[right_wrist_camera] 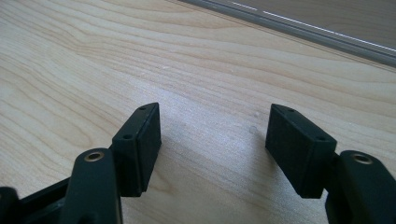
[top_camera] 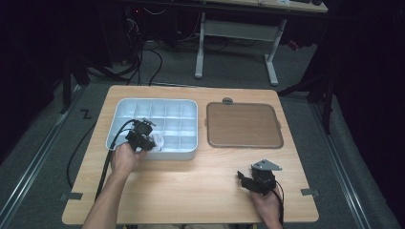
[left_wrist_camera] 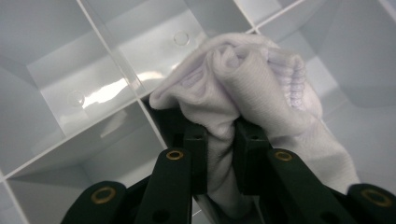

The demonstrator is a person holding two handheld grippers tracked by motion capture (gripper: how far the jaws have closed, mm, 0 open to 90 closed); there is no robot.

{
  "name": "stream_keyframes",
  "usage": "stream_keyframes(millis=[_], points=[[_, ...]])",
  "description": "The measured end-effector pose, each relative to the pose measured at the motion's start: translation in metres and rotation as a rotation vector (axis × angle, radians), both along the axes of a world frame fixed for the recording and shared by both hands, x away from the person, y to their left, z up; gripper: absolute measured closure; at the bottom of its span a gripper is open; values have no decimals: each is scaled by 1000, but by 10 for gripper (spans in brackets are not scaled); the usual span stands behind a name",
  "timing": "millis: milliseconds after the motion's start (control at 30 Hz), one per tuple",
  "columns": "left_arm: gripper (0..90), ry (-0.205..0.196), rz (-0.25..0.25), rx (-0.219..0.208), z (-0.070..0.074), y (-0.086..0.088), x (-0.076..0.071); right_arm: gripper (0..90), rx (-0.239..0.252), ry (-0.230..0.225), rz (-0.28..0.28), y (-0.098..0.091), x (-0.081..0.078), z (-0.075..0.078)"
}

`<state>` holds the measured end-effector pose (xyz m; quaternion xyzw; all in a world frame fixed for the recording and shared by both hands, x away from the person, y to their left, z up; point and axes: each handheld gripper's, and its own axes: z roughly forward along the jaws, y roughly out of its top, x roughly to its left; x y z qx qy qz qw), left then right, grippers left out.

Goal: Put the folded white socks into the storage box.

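- A pale wooden bench [top_camera: 191, 186] carried a light grey plastic tray with a grid of compartments [top_camera: 188, 106] at its left.
- A flat brown rectangular lid with rounded corners [top_camera: 243, 125] lay just beside the tray, to the right.
- The left gripper [top_camera: 152, 141] reached into the tray's near compartments, at a small white bundle of cloth [top_camera: 158, 140].
- The right gripper [top_camera: 247, 180], topped by a grey three-cornered plate, rested on the bench's near right part, well apart from the lid.

Ribbed white knit cloth [left_wrist_camera: 252, 88], glossy plastic organizer [left_wrist_camera: 93, 88], matt wood-grain table [right_wrist_camera: 140, 60]
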<state>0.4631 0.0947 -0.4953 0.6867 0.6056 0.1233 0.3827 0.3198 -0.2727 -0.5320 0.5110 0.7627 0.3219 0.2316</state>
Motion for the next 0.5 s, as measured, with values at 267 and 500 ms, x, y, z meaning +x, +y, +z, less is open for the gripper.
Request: stream_keyframes(millis=[267,500], points=[[766,-25,5,0,1,0,-3,362,0,0,1,0,0,0],[742,-61,19,-13,8,2,-7,362,0,1,1,0,0,0]])
